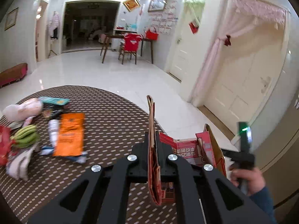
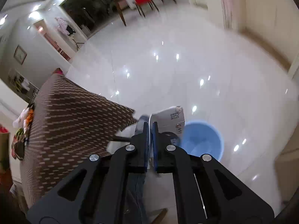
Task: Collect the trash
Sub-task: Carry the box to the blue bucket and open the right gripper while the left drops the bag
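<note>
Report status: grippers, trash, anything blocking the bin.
Left gripper shut on cardboard box. Right gripper holds white packet above blue bin. Nothing in the way.

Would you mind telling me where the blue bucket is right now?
In the right wrist view, the blue bucket stands on the white floor, just right of the right tool and the white carton it holds, away from the brown patterned table.

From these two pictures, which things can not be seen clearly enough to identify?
- Left wrist view: the pile beside the bananas and orange packet is motion-blurred.
- Left wrist view: the red cardboard box in the left gripper hides its own inside.
- Right wrist view: the white carton in the right gripper has unreadable print and covers part of the blue bucket.
</note>
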`<act>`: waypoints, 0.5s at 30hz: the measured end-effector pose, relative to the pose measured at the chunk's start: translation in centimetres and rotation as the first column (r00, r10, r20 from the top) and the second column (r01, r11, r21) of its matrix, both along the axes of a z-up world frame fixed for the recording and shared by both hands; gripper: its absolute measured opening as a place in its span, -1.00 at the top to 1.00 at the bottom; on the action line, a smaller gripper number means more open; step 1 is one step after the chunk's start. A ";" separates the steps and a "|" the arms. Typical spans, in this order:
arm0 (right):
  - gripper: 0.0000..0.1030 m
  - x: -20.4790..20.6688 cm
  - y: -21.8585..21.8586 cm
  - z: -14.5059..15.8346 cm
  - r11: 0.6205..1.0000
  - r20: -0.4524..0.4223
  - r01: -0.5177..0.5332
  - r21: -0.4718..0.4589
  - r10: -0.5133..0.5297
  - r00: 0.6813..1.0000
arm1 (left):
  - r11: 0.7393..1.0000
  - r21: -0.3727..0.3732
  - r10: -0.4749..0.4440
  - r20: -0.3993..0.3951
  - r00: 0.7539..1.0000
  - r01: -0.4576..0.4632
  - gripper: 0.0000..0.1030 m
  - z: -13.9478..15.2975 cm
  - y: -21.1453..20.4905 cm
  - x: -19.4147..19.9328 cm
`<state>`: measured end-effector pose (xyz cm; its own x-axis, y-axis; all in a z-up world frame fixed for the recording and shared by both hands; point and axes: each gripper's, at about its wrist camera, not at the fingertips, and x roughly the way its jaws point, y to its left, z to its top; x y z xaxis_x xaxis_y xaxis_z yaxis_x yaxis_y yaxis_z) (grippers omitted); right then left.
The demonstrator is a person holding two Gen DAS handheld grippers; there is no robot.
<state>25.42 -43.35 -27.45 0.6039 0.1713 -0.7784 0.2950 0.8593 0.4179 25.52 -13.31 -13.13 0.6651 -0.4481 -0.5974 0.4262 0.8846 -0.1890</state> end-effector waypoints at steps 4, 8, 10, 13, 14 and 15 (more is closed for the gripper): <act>-0.31 -0.2 -3.4 -4.7 0.996 -0.085 0.079 0.032 -0.076 0.993 | 0.998 0.043 -0.053 -0.040 0.998 0.055 0.92 -1.5 -4.1 1.6; -0.53 -2.0 -5.8 -4.8 0.991 -0.064 0.129 0.039 -0.127 0.990 | 0.990 0.073 -0.111 -0.079 0.991 0.117 0.92 -3.2 -8.5 2.6; -0.77 -2.9 -7.8 -3.9 0.985 -0.029 0.165 0.041 -0.164 0.986 | 0.984 0.094 -0.142 -0.100 0.985 0.152 0.92 -4.3 -11.0 3.0; -0.81 -5.4 -10.2 -1.6 0.972 0.041 0.231 0.048 -0.233 0.972 | 0.973 0.124 -0.178 -0.141 0.974 0.196 0.92 -6.2 -14.7 3.6; -0.81 -5.8 -10.8 -0.7 0.968 0.062 0.248 0.049 -0.251 0.966 | 0.969 0.136 -0.185 -0.154 0.970 0.207 0.92 -6.8 -15.7 3.8; -0.82 -6.9 -11.6 0.3 0.962 0.092 0.268 0.048 -0.271 0.958 | 0.964 0.149 -0.192 -0.171 0.966 0.218 0.92 -7.5 -16.7 4.1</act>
